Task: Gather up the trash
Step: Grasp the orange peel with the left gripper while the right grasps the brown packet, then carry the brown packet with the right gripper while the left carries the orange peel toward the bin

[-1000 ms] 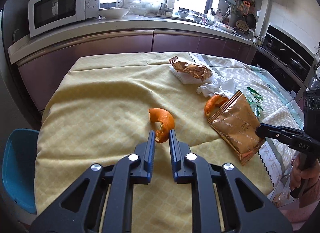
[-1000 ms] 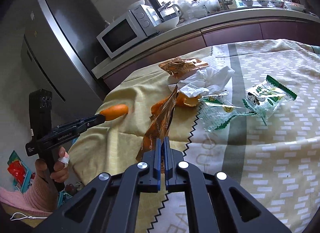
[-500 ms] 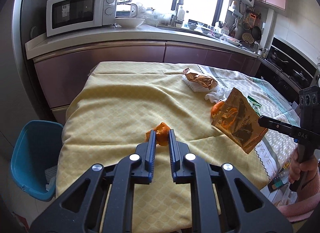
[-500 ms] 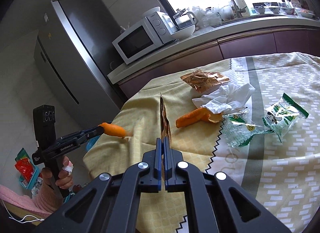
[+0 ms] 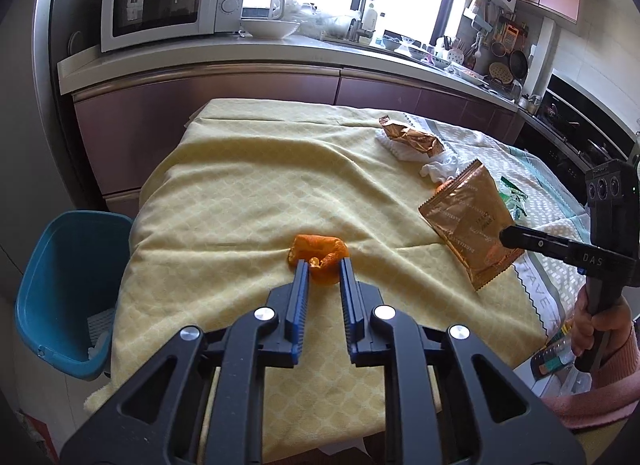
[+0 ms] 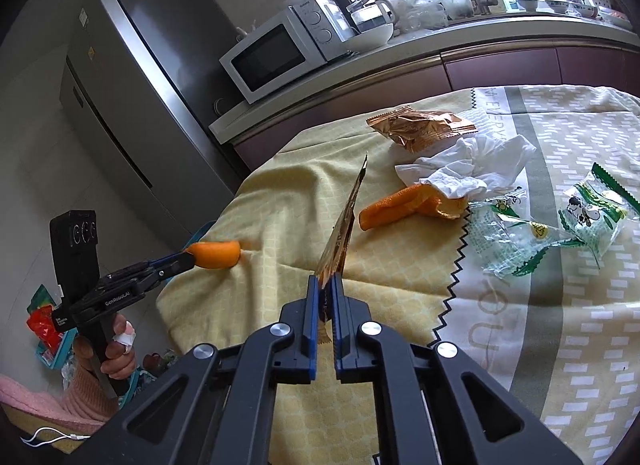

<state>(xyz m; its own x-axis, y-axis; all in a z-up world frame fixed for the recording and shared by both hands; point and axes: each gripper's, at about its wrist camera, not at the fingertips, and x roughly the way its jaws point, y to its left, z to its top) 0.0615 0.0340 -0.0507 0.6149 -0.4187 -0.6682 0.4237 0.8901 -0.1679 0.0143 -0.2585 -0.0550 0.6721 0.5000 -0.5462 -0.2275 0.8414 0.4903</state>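
My left gripper [image 5: 323, 265] holds a curled orange peel [image 5: 318, 253] at its fingertips, just above the near left edge of the yellow tablecloth [image 5: 240, 193]; its jaws are opening, and the peel is still between the pads. In the right wrist view the same peel [image 6: 216, 254] hangs at the left gripper's [image 6: 188, 261] tip. My right gripper [image 6: 325, 281] grips a flat brown foil wrapper [image 6: 346, 217] by its lower edge, standing upright above the table; its jaws are starting to open with the wrapper still between them. The wrapper [image 5: 468, 221] also shows in the left wrist view.
A blue bin [image 5: 60, 265] stands on the floor at the table's left. On the cloth lie another orange peel [image 6: 404, 205], a white tissue [image 6: 468, 169], a crumpled brown wrapper [image 6: 420, 125] and two green-and-white wrappers [image 6: 516, 241]. Behind are a counter with a microwave [image 5: 168, 1] and a fridge [image 6: 152, 77].
The left gripper drew back toward the table's left edge with the peel, bringing the blue bin into view. The right gripper lifted the brown wrapper off the cloth until it stood upright.
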